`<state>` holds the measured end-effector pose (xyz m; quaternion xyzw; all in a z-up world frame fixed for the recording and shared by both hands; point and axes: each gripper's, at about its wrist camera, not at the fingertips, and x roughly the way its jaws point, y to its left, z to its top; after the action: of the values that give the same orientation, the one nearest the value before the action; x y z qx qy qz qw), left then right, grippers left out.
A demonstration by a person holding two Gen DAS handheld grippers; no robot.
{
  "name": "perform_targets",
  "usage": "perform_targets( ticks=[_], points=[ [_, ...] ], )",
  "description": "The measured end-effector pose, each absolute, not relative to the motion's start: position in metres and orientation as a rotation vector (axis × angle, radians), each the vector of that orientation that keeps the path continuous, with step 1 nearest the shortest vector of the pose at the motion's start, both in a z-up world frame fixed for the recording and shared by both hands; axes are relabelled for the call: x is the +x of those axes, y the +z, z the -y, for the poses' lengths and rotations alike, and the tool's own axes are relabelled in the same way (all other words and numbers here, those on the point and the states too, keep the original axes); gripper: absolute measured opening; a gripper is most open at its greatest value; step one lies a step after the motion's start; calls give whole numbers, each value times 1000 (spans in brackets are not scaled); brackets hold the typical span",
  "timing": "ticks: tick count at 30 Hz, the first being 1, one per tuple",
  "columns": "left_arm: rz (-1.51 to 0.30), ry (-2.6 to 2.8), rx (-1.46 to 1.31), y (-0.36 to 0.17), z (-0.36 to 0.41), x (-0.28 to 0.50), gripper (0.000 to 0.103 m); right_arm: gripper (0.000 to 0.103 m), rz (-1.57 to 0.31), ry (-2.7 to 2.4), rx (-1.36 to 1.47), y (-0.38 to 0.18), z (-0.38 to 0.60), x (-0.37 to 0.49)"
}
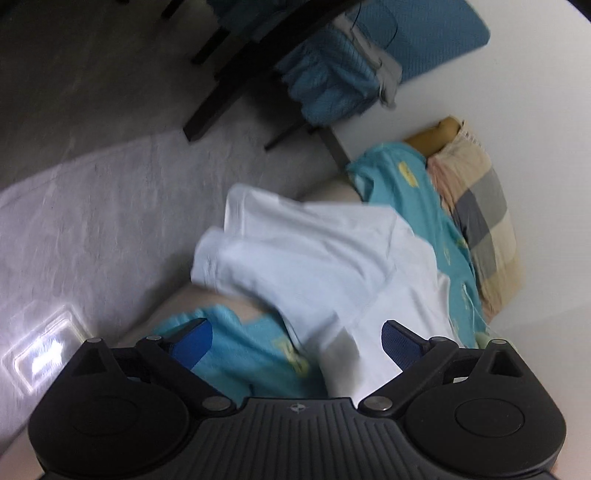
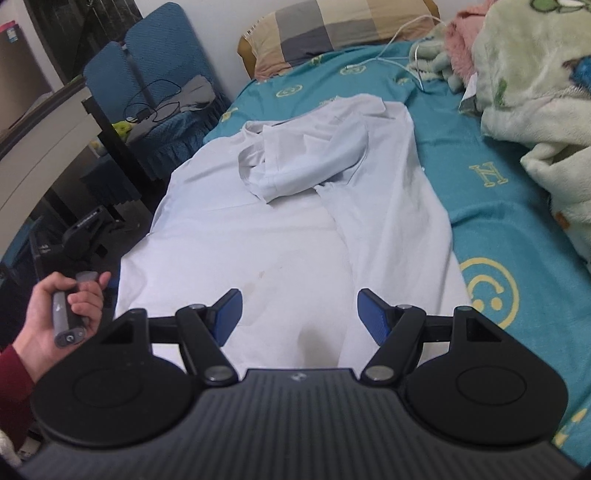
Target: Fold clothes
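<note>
A white T-shirt (image 2: 280, 229) lies spread on the teal bed sheet (image 2: 498, 206), its right side and a sleeve folded in over the chest. My right gripper (image 2: 299, 314) is open and empty, just above the shirt's near hem. In the left wrist view the shirt (image 1: 314, 266) hangs over the bed's side edge, and my left gripper (image 1: 295, 339) is open and empty close above it. In the right wrist view, a hand (image 2: 62, 310) at lower left holds the left gripper's handle, off the bed's left side.
A plaid pillow (image 2: 332, 29) lies at the head of the bed. A fluffy blanket pile (image 2: 532, 81) and a white cable (image 2: 402, 40) lie at the far right. A blue chair (image 2: 159, 74) and a dark desk (image 2: 110, 133) stand left of the bed. Grey floor (image 1: 110, 166) lies beside the bed.
</note>
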<state>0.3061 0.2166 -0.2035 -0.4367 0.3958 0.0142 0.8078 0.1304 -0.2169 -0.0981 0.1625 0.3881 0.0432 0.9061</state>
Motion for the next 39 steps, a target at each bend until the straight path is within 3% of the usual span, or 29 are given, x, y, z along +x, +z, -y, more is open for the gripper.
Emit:
perform_targets(
  ticks=[11,17,19,21,22,24,25,32,39],
  points=[
    [-817,-11,-1106,-236,-247,333,98,71,-851,95,384,-110,219,142],
    [-820,-20,-1048,-243,-238,352,97,71,-864,94,398,-113,220,143],
    [-810,-4,-1000,-240,-233,361,87,71,-868,94,402,-115,221,144],
    [-809,21,-930,-235,-228,368,56,71,-873,94,407,-116,221,144],
    [-810,36,-886,-232,-226,371,46,71,-875,94,409,-116,221,144],
    [-802,64,-797,-224,-222,375,12,71,-870,95,408,-115,221,145],
    [-805,72,-745,-218,-218,378,8,71,-866,95,409,-114,221,145],
    [-740,118,-329,-145,-173,382,7,71,-834,107,451,-106,226,141],
    [-542,60,70,-64,-68,370,6,71,-771,77,509,-95,247,133]
  ],
)
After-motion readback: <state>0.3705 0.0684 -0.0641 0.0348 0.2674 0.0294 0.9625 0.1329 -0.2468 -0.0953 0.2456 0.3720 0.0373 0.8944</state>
